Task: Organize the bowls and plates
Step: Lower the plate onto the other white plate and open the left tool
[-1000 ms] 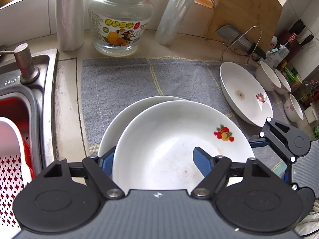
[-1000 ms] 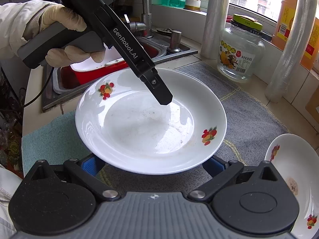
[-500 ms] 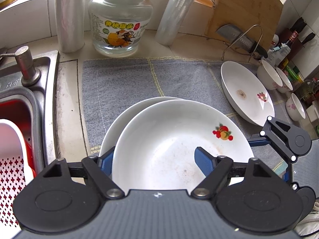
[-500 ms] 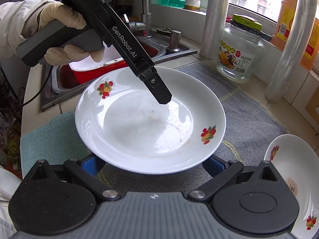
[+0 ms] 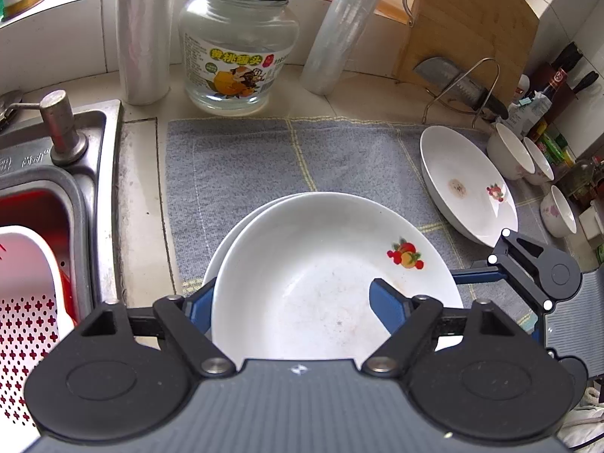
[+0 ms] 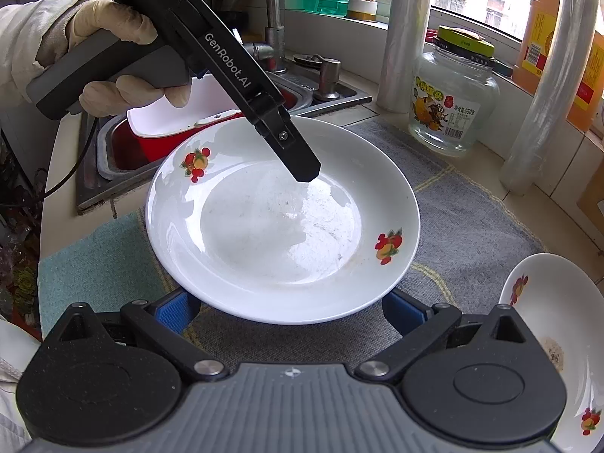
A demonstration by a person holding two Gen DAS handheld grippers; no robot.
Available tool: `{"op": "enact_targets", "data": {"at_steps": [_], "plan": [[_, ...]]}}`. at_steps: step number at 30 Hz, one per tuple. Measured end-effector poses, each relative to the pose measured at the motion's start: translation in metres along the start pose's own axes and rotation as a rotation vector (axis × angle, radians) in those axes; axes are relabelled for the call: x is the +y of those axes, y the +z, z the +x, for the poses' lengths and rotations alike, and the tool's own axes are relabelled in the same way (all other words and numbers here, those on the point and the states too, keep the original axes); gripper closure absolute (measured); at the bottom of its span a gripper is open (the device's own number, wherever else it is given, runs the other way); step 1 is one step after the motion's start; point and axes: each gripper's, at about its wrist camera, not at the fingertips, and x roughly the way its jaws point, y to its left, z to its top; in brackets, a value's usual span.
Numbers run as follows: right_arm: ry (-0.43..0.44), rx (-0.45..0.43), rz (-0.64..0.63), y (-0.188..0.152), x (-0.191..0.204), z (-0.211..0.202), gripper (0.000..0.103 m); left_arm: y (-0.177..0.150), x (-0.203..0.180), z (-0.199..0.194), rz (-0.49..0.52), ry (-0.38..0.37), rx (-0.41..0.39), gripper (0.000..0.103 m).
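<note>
Nearest to me, the left claw (image 5: 292, 294) straddles the rim of the white deep plate with red fruit decals (image 5: 321, 249). One blue pad is outside the rim at its 8 o'clock and the other is inside the well at 4 o'clock. The jaws are opening and stand wider than a second ago, so the pinch on the rim has let go. The plate is between the pads, but they no longer seem to press on it. A gloved hand (image 6: 113, 60) carries this claw in from 10 o'clock in the right wrist view.

The right claw (image 6: 290, 309) sits at the plate's 6 o'clock with its jaws wide apart. The plate's near edge overhangs the gap between them and nothing is gripped.

The decal plate has hardly shifted. It rests nested on a second white plate (image 5: 226, 249), whose edge peeks out at 9 o'clock, and both lie on the grey woven towel (image 5: 245, 158) covering the table (image 5: 139, 196). I take this as one plate stacked and released, so that step looks done.

Farther off at 2 o'clock, a third white decal plate (image 5: 464, 188) lies alone on the towel. Three small white bowls (image 5: 509, 154) stand loose just beyond it. Those probably remain to be gathered.

At 12 o'clock, against the wall, stands a clear glass jar with a green lid (image 5: 238, 56). The steel sink (image 5: 94, 173) is at 9 o'clock.
</note>
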Motion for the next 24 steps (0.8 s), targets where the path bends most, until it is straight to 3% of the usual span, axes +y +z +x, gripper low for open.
{"op": "enact_targets", "data": {"at_steps": [17, 24], "plan": [[0.000, -0.005, 0.001, -0.0007, -0.0013, -0.0013, 0.000, 0.0008, 0.0061, -0.0035, -0.042, -0.029, -0.012, 0.018], [0.000, -0.007, 0.006, -0.0026, -0.0017, -0.0022, 0.000, 0.0011, 0.0058, -0.0045, -0.048, -0.033, -0.007, 0.011]]}}
